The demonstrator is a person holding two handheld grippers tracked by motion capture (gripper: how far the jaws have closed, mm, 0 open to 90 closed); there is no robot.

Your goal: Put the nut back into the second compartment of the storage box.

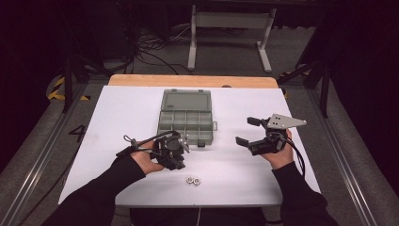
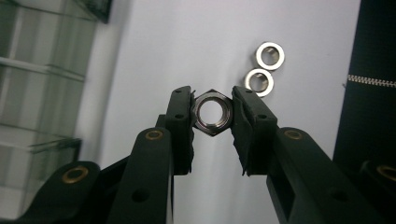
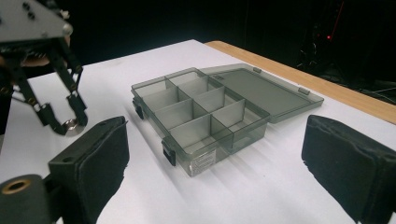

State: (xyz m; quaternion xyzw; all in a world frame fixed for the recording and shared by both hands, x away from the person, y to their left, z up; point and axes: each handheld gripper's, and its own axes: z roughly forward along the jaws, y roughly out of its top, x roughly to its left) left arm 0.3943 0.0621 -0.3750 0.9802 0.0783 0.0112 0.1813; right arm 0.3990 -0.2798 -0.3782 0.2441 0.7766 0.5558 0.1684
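White tabletop [image 1: 117, 108] is carrying an open compartment box [image 1: 185, 116] at twelve o'clock and two spare nuts [image 1: 193, 180] at six. Left gripper [image 2: 213, 112] is clamping a nut [image 2: 212, 112] by its flats, lifted at nine o'clock and pointing down. Tilting could let it slip and roll away. Right gripper [image 1: 244, 130] is resting at three o'clock, jaws spread, gripping nothing.

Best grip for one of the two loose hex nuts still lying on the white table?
Probably across two opposite flats, coming straight down from above. Both loose nuts lie flat with bores facing up, touching each other, so take the free outer sides. The left hand-held gripper already holds a nut that way, pads on opposite flats. The right hand-held gripper stands open by the organizer box.
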